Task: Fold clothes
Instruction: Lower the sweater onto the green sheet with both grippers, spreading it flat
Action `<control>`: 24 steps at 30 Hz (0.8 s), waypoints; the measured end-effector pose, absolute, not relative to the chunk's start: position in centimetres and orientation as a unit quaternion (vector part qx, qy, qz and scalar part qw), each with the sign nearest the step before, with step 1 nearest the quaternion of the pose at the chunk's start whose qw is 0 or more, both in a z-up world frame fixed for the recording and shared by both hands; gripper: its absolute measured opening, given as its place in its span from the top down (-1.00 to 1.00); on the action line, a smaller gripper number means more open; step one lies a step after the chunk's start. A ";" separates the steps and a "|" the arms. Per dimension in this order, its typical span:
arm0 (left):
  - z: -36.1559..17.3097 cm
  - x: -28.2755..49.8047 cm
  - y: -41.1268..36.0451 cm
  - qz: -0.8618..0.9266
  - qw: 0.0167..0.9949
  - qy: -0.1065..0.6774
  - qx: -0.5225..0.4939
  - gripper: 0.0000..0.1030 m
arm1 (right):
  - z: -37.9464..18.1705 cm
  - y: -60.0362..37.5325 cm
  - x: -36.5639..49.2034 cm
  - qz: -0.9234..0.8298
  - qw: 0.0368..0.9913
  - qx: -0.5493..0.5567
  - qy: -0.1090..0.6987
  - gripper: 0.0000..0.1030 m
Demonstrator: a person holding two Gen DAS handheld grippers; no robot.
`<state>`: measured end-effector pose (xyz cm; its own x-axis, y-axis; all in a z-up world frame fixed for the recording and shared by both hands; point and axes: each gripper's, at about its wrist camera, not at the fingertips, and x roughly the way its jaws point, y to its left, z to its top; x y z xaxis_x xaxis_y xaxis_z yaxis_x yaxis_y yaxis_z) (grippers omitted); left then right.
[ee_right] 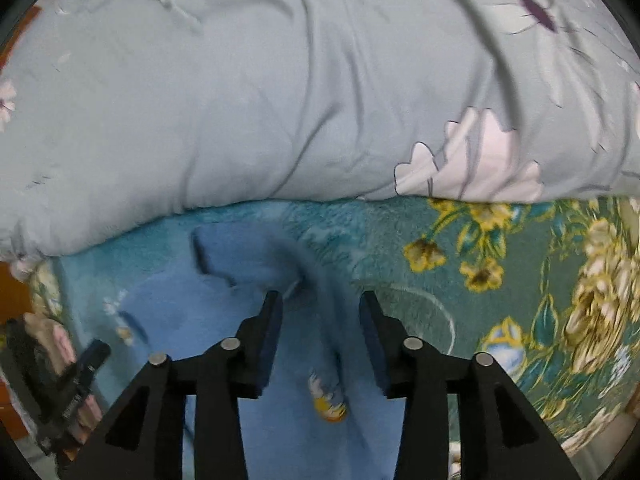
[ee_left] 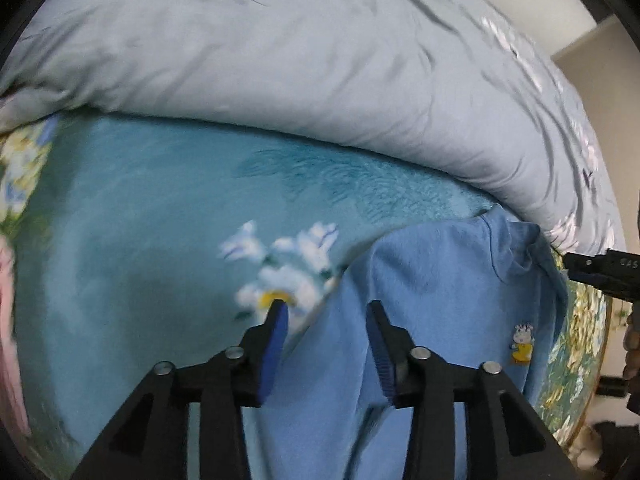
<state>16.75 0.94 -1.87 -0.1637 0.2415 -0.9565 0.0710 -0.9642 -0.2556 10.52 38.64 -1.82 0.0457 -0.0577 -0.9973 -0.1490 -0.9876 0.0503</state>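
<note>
A light blue shirt (ee_left: 424,280) lies spread on a teal floral blanket (ee_left: 140,220) covering the bed. The left gripper (ee_left: 328,310) hovers just above the shirt's left edge, its blue-padded fingers (ee_left: 276,344) apart and holding nothing. The right gripper (ee_right: 320,300) hangs over the shirt's other side, fingers likewise apart and empty. A small cartoon patch (ee_left: 523,342) in yellow and white sits on the shirt; no words on it can be read. The left view alone shows lettering on the other gripper at the right edge, too small to read. Beyond the shirt, a puffy grey duvet (ee_right: 260,112) is heaped; the right view alone shows its large pale flower print (ee_right: 476,160).
</note>
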 end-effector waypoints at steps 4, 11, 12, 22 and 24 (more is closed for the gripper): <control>-1.6 22.4 0.1 0.761 0.040 -0.123 -0.636 -0.08 | 1.8 38.9 15.4 0.715 0.021 -0.692 0.102 -0.14; -4.1 30.0 3.4 0.734 0.047 -0.110 -0.668 -0.19 | 3.2 38.2 23.4 0.707 0.024 -0.699 0.106 -0.57; -4.6 30.8 3.8 0.731 0.050 -0.102 -0.673 -0.19 | 2.9 37.8 24.7 0.703 0.030 -0.702 0.112 -0.60; -8.5 35.8 6.2 0.700 0.060 0.016 -0.712 0.66 | 6.1 38.3 32.0 0.705 0.048 -0.699 0.110 -0.74; -8.1 35.6 5.2 0.705 0.051 0.001 -0.708 0.90 | 6.9 38.8 32.6 0.709 0.055 -0.694 0.118 -0.74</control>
